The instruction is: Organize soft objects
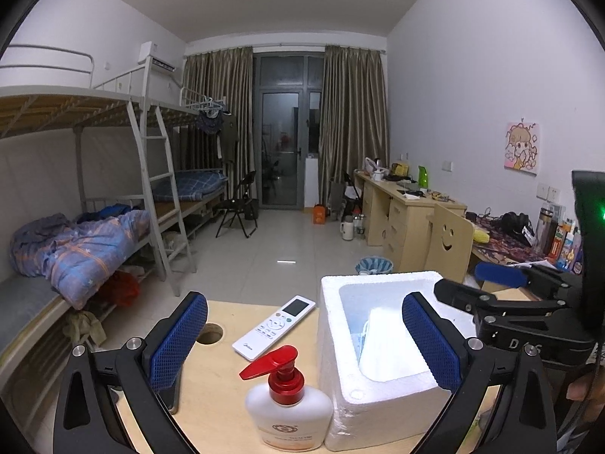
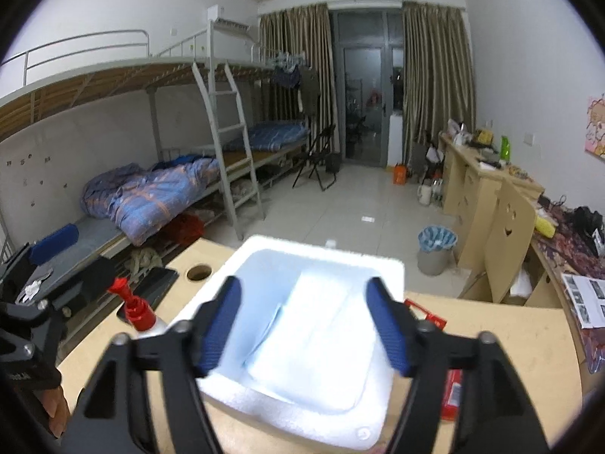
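A white foam box (image 2: 302, 408) stands on the wooden table (image 1: 223, 378). Inside it lies a soft white pack (image 2: 325, 325) on top of a pale blue one (image 2: 264, 314). My right gripper (image 2: 306, 321) hovers open over the box, its blue pads on either side of the white pack without pressing it. My left gripper (image 1: 306, 340) is open too, held low at the table's near edge, with nothing gripped. In the left wrist view the box (image 1: 340, 408) sits to the right with the white pack (image 1: 385, 344) in it, and the right gripper (image 1: 476, 283) reaches in from the right above it.
A lotion bottle with a red pump (image 1: 287, 408) stands left of the box, with a white remote (image 1: 274, 327) behind it. The table has a round hole (image 1: 210, 333), and a dark phone (image 2: 151, 287) lies near it. A red packet (image 2: 425, 312) lies right of the box.
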Tool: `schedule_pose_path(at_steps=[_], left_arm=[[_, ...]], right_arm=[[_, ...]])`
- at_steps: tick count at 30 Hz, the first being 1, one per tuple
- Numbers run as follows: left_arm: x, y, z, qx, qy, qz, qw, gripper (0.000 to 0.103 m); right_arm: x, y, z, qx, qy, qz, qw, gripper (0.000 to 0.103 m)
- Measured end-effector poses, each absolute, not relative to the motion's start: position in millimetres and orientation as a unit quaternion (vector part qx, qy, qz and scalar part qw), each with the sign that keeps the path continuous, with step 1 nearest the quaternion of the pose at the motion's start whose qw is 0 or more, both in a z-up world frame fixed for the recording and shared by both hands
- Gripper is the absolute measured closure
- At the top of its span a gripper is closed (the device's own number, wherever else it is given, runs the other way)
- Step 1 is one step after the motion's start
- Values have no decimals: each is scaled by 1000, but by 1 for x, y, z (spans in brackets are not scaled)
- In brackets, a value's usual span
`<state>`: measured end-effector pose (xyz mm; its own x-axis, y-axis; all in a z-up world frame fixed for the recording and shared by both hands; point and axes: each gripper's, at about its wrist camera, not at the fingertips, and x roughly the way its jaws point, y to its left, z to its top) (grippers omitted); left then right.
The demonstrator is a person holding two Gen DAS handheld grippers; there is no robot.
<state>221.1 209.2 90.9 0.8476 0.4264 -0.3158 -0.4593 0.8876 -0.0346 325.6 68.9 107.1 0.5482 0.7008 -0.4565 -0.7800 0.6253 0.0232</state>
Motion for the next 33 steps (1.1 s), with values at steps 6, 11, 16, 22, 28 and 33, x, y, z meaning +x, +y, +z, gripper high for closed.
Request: schedule_pose_path(at_steps=[6,11,16,22,28,33], left_arm=[[221,207,91,-53,153,227,960,0],[221,208,93,-59,156,220,961,0],[221,204,97,-55,155,215,963,0],[212,193,104,-54,151,206,965,0],[200,175,109,-45,152,193,968,0],[184,158,117,-37,146,190,970,0]], right_arm=[[320,68,113,-90,208,426,876,28],[317,67,118,-88,202,426,878,28],[312,57,124,-82,195,418,883,28],[301,35,139,-70,178,404,895,8],[286,10,149,-50,154,388,907,2],[271,-5,153,-46,148,383,911,2]])
